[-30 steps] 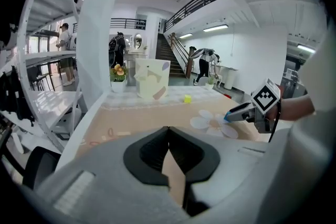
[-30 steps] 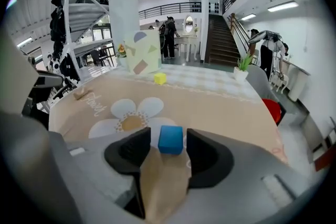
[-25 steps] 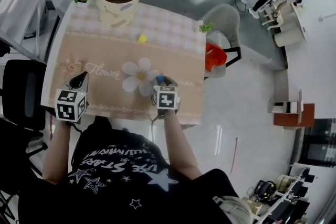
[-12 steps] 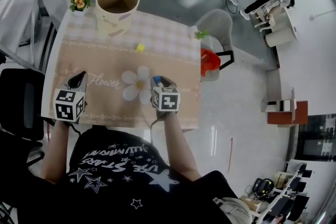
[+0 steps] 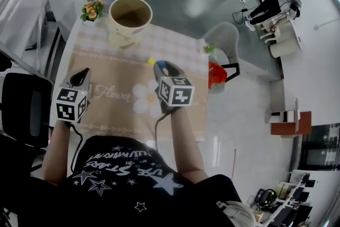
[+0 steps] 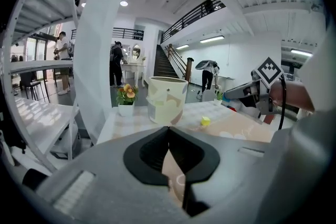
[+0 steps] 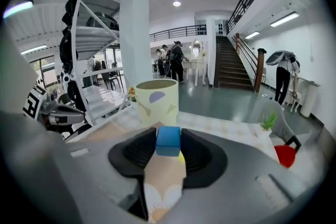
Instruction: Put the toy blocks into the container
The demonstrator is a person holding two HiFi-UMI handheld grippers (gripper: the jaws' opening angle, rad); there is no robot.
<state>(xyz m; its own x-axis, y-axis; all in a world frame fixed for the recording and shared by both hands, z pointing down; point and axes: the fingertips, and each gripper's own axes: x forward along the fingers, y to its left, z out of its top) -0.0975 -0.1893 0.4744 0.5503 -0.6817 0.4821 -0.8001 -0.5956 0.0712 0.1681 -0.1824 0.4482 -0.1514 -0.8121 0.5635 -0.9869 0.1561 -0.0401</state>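
Two blocks: blue block (image 7: 168, 141) at centre of right gripper view, yellow block (image 5: 151, 61) at upper centre of head view. One container (image 5: 130, 18), upper left of centre. Two grippers: left gripper (image 5: 81, 76) at left, right gripper (image 5: 161, 66) at centre. One table (image 5: 111, 109). One flower pot (image 5: 93, 9), upper left. One green plant (image 5: 210, 49), right of centre. Two chairs: black chair (image 5: 24, 114) at left edge, grey chair (image 5: 226, 37) at upper right of centre. One red thing (image 5: 217, 73), just below grey chair.
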